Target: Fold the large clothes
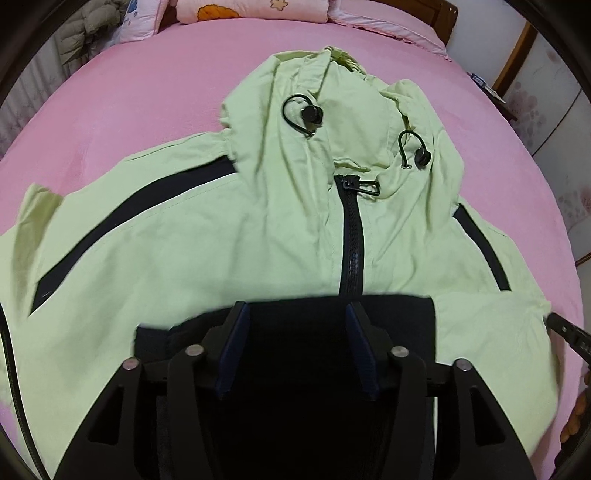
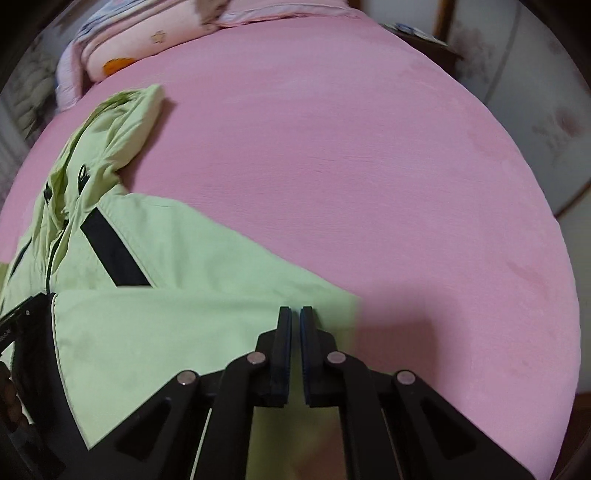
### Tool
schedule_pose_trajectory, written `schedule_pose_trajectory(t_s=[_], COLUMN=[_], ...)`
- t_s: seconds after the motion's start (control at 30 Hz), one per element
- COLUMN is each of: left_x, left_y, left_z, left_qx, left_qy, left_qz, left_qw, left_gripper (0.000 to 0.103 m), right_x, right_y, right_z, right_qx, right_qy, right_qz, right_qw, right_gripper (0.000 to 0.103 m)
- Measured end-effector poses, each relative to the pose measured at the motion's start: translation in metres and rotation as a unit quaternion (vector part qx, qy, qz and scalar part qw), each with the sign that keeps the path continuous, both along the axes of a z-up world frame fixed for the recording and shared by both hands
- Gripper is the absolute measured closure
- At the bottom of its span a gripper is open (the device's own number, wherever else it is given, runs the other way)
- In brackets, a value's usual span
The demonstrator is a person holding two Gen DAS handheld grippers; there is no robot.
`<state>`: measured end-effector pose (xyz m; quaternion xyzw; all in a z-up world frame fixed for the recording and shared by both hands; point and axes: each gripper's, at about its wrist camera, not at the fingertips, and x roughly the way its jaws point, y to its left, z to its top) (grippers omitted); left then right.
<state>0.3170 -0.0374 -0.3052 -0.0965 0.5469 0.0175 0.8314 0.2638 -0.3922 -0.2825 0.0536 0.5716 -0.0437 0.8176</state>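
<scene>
1. Pale green fabric with dark navy stripes: a hooded jacket (image 1: pixel 258 236) lies spread front-up on a pink bed (image 1: pixel 147 103), hood toward the pillows (image 1: pixel 251 9).
2. Only the left wrist view shows the jacket's middle: the dark zipper (image 1: pixel 351 240) closed up to the collar, and two black cord toggles (image 1: pixel 312 114) on the hood.
3. The same view shows the left claw (image 1: pixel 295 321) with its jaws standing well apart over the jacket's dark lower panel. No fabric is pressed between the blue pads (image 1: pixel 236 343).
4. At the right edge of that view the tip of the other tool shows beside the jacket's sleeve; whether it is closed cannot be told from there.
5. The right wrist view settles it: the right claw (image 2: pixel 295 314) has its jaws drawn almost together, only a thin slit between them, over the green sleeve (image 2: pixel 184 325) near its outer edge. Whether cloth is pinched between the tips cannot be told.
6. This view alone shows the wide bare stretch of pink sheet on the jacket's right, and a blurred wall panel (image 2: pixel 546 110) beyond the bed.
</scene>
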Motion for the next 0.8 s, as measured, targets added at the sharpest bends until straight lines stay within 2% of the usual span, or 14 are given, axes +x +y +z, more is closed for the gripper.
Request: schedule_pose_trajectory(t_s=[0.13,0.27,0.4,0.53,0.8], left_x=[-0.034,-0.074,-0.113,-0.15,-0.214], left_y=[0.015,0.02,0.019,0.014,0.015], left_z=[0.045,0.096,0.151,0.196,0.254], left_qx=[-0.009,-0.006,-0.007,-0.01,0.011], left_qy=[-0.004,-0.021,-0.041,-0.054,-0.054], left_qz=[0.019,0.035,0.054,0.063,0.053], left_qw=[0.9998,0.9991,0.9977,0.9965,0.9971], left_gripper=[0.036,0.018,0.006,0.002,0.001], right_x=[-0.037,-0.082,-0.116,-0.142,-0.182], right_y=[0.003,0.019,0.045,0.058,0.084], right_z=[0.041,0.085,0.126,0.163,0.217], right_qx=[0.018,0.059,0.087,0.096,0.105], right_qy=[-0.019,-0.033,-0.042,-0.051,-0.073], right_qz=[0.016,0.035,0.054,0.078,0.119], right_qw=[1.0,0.997,0.994,0.991,0.985], right_gripper=[0.098,0.097,0.097,0.095,0.085])
